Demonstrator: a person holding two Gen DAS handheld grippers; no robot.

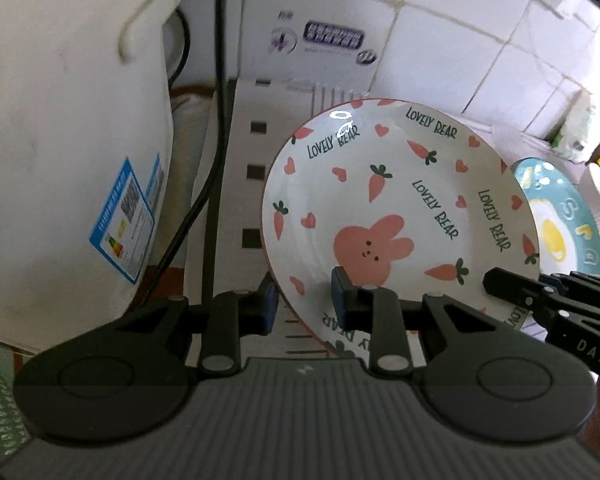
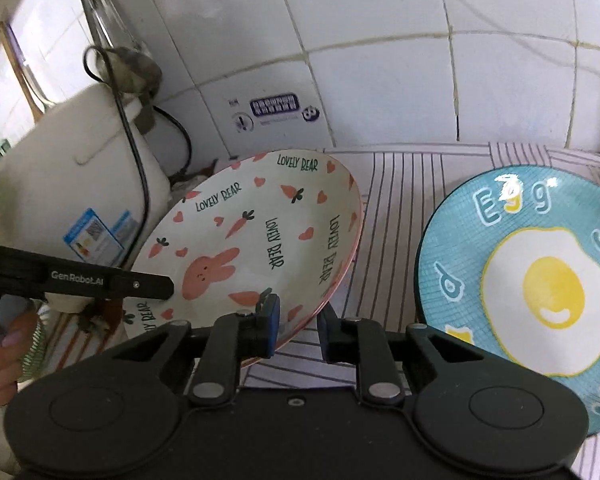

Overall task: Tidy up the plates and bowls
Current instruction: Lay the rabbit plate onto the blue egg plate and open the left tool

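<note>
Step in hand, as I read it: a two-handed lift of the rabbit plate (image 1: 396,208), the cream one printed with carrots, hearts and "LOVELY BEAR". It sits tilted over the striped mat (image 2: 400,208), its near-right edge raised in the right wrist view, between the white cooker (image 1: 68,152) on its left and the blue egg plate (image 2: 540,280) lying flat on its right.

Left gripper (image 1: 304,300): jaws drawn in on the plate's near rim, one pad under the edge and one on the face beside the rabbit. I take that as pinching the plate.

Right gripper (image 2: 298,328): jaws likewise narrowed across the rim on the opposite side, one pad on top, the other below. Pinching too, by my reading.

Next move, judged: raise both hands together and keep them level, so the plate neither twists between the two grips nor clips the egg plate, then carry it to wherever the stack belongs. Glazed rims may slip.

Hard to make out:
- where the plate should go; no rack or stack is in view
- whether the far rim touches the mat
- the egg plate is cut off at the frame edge
- a hand (image 2: 0,344) shows only partly at lower left of the right view
- no bowls visible
</note>
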